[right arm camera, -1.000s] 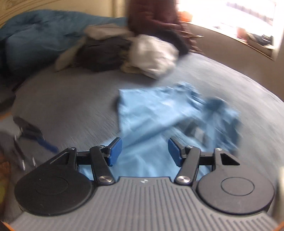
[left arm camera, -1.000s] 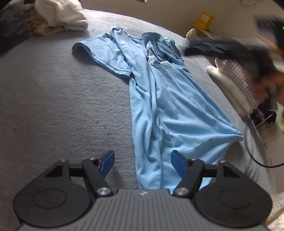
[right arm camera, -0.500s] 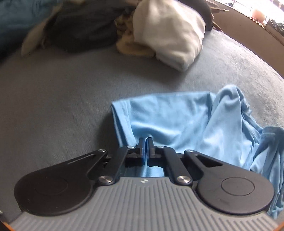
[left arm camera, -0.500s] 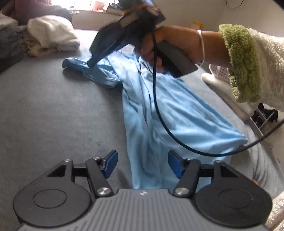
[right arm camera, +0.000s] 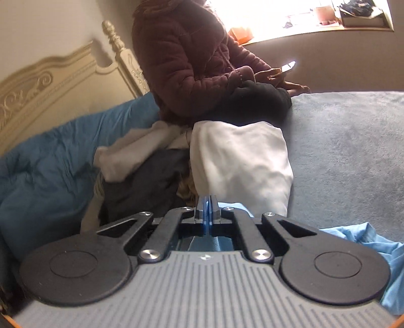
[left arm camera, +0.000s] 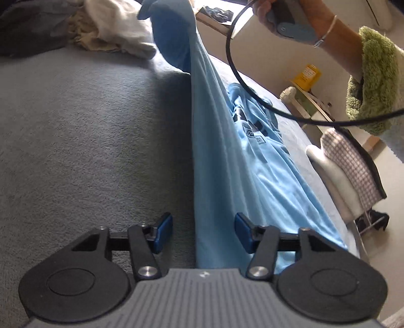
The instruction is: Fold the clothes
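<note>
While the left gripper (left arm camera: pixel 203 233) is closing, its jaws are standing apart on either side of the shirt (left arm camera: pixel 227 161) hem, pads not yet pressing the cloth. Beyond the hem, the shirt is lying lengthwise on the bed (left arm camera: pixel 88 131), one long edge rising off the blanket toward its far end. Up there the right gripper (right arm camera: pixel 207 210) is holding its jaws together, clamped on a pinch of the blue cloth, with the right hand (left arm camera: pixel 285 15) on its handle. Past the shirt, a clothes pile (right arm camera: pixel 227 161) is sitting at the head of the bed. If the left jaws are closing beside the hem and not on it, I judge the lift would drag the shirt crooked. The thin pinch could also slip under tension, dropping the edge.
</note>
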Tool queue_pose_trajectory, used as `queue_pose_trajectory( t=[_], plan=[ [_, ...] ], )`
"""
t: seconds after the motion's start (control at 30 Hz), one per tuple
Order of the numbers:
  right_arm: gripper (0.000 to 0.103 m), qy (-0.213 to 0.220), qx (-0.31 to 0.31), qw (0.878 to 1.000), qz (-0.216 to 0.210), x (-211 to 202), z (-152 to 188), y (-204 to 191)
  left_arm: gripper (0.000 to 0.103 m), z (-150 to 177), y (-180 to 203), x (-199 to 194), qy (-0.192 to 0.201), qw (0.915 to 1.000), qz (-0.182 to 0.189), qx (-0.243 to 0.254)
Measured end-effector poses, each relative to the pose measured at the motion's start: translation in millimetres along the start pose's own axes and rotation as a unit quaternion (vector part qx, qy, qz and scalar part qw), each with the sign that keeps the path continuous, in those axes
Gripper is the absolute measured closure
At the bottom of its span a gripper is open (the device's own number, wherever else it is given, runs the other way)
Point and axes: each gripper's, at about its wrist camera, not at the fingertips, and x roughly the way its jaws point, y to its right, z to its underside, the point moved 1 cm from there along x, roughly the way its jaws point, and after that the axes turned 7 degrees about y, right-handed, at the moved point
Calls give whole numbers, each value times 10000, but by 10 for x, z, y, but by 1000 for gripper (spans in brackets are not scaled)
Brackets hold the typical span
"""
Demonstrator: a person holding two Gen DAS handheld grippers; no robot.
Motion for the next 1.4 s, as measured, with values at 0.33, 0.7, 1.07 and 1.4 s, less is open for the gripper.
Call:
queue_pose_trajectory(
  t=[0.33, 0.7, 1.07, 1.4],
  plan=[
    [103, -27, 209, 9997, 81, 593, 301, 34, 89, -6, -228, 5, -71, 9982, -58, -599],
    [57, -261, -505, 9969, 543, 70, 534, 271, 89, 21, -205, -18, -121, 9987, -117, -478],
    [56, -1724, -1842, 9628, -971, -1845, 1801, -174, 89, 4, -258, -394, -84, 9981, -452, -402],
    [59, -2151, -3705, 8943, -1291, -2219, 3250, -817, 89, 171, -115, -631, -914, 9937, 176, -632]
  ],
)
